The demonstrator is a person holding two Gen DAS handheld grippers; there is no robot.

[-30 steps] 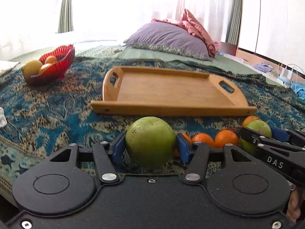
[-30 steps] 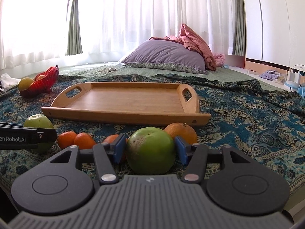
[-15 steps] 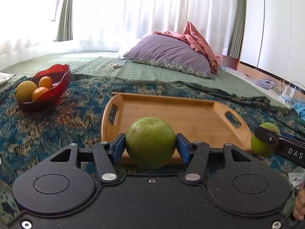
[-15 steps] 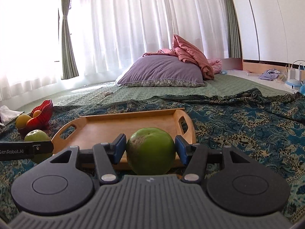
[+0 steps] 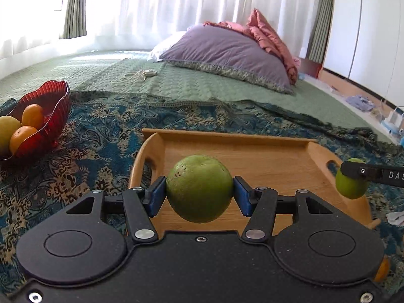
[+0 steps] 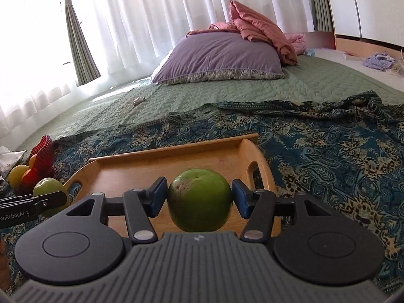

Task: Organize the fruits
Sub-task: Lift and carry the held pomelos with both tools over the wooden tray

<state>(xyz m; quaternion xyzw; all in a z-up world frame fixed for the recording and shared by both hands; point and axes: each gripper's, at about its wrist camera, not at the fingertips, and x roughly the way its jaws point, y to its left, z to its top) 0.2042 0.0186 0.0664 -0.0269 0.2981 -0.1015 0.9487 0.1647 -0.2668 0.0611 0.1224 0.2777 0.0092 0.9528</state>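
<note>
Fruit first, from the left wrist view: we are holding a green fruit [image 5: 199, 188] in the left claw [image 5: 199, 194], its blue pads [image 5: 157, 195] pressing on the widest part, above the near end of the wooden tray [image 5: 252, 139]. At the right edge the right claw is carrying a second green fruit [image 5: 349, 185] over the tray's handle. A red bowl [image 5: 54, 111] with oranges is sitting well apart on the patterned bedspread [image 5: 101, 136].

From the right wrist view, we are gripping that other green fruit [image 6: 199, 199] in the right claw [image 6: 199, 197], clenched at its middle, over the tray.

We are judging both fruits firm, round, smooth-skinned and moderately heavy, so they could roll once set down; holding across the equator seems safest.
</note>
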